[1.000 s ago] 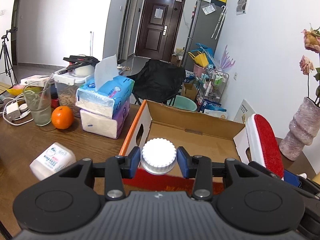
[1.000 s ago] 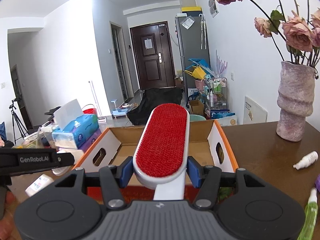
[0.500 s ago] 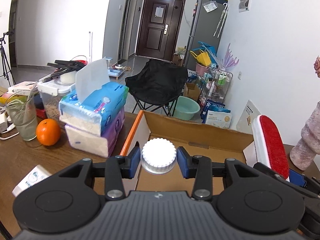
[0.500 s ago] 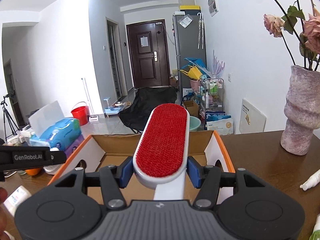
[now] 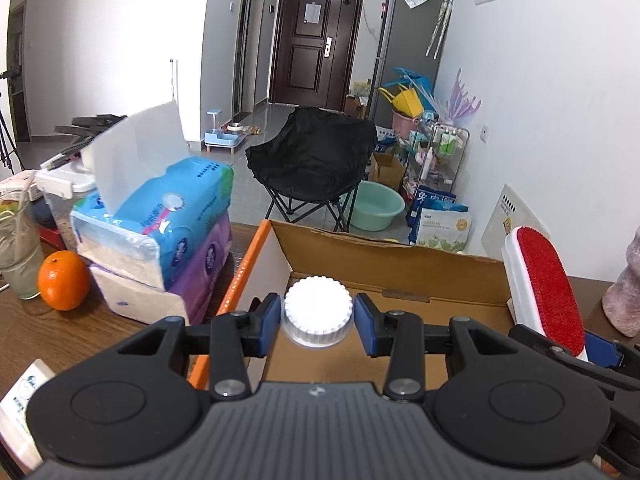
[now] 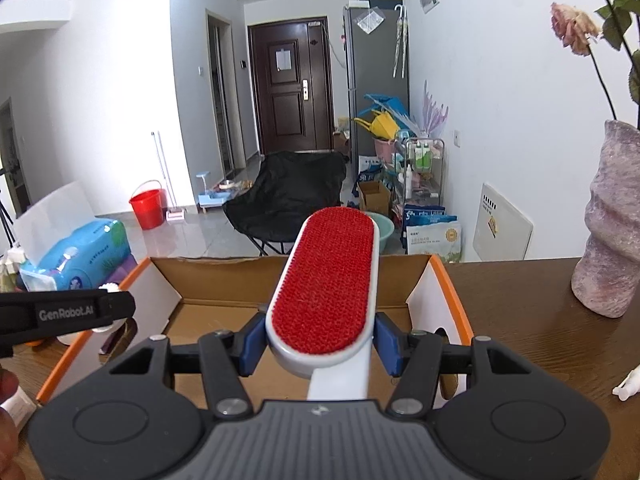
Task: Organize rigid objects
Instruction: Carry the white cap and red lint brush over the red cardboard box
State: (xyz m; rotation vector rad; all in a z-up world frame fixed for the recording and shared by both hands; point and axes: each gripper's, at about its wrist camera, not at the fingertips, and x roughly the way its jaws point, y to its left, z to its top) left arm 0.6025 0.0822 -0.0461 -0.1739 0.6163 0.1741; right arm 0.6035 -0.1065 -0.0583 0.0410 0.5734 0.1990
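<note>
Two grippers hover over the open brown cardboard box with orange edges [image 6: 448, 280] on a dark wooden table [image 6: 532, 320]. The right gripper [image 6: 320, 346] clamps a white lint brush with a red pad [image 6: 326, 280], its long axis pointing forward toward a dark door [image 6: 288, 84]. The left gripper [image 5: 316, 320] pinches a white ribbed-cap jar [image 5: 318, 312], cap facing the camera.
</note>
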